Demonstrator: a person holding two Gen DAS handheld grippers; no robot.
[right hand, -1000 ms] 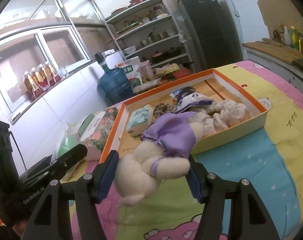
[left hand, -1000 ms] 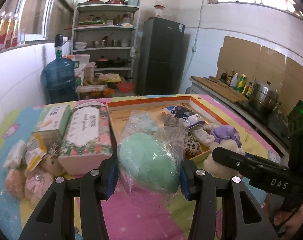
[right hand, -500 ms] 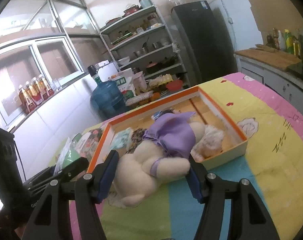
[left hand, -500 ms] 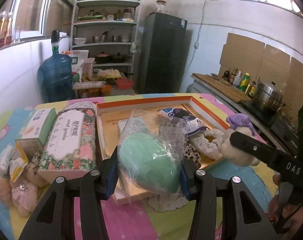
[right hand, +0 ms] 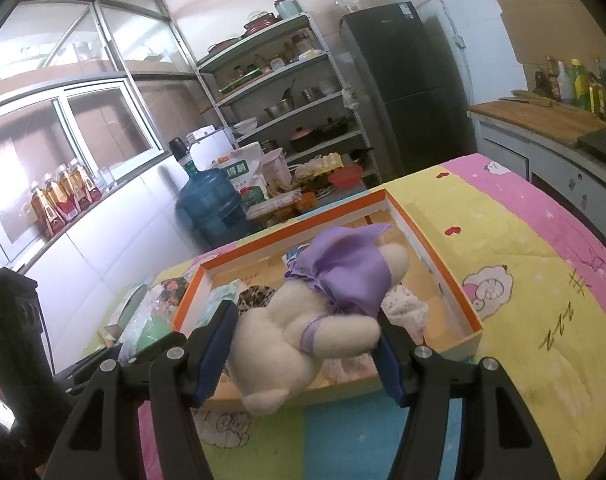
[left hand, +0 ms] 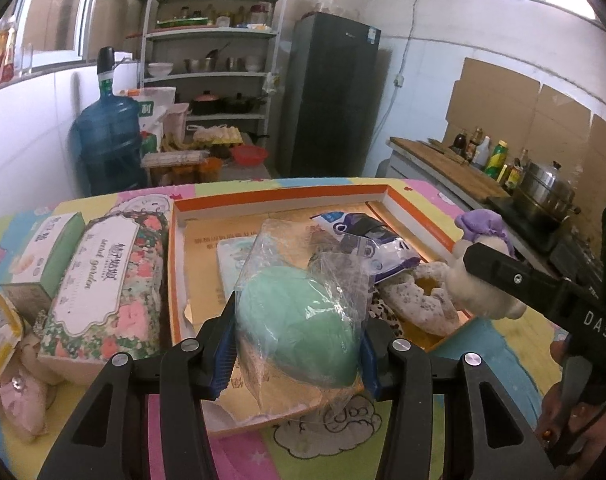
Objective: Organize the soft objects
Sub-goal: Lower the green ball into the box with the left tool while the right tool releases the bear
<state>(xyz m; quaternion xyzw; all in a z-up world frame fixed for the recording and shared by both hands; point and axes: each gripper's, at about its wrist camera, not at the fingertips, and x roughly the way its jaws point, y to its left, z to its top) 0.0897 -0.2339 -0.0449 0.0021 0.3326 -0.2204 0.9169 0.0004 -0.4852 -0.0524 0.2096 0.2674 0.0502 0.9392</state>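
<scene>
My left gripper (left hand: 297, 350) is shut on a green soft ball in a clear plastic bag (left hand: 299, 320), held over the near edge of the orange-rimmed box (left hand: 279, 196). My right gripper (right hand: 307, 354) is shut on a cream plush toy in a purple dress (right hand: 315, 320), held above the box's near side (right hand: 399, 208). The same plush (left hand: 479, 264) and the right gripper's black finger show at the right of the left wrist view. Inside the box lie a blue-white packet (left hand: 367, 240), spotted fabric items (left hand: 419, 300) and a pale tissue pack (left hand: 235, 256).
Left of the box on the colourful quilt (right hand: 523, 248) stand a floral tissue pack (left hand: 107, 280), a green tissue box (left hand: 47, 252) and small pink plush pieces (left hand: 19, 396). Behind are a blue water jug (left hand: 107, 136), shelves, a dark fridge (left hand: 331, 96) and a counter with bottles.
Both grippers have carried their loads forward, from short of the box to over its near part. The box looks larger and closer. Neither grip has changed.
</scene>
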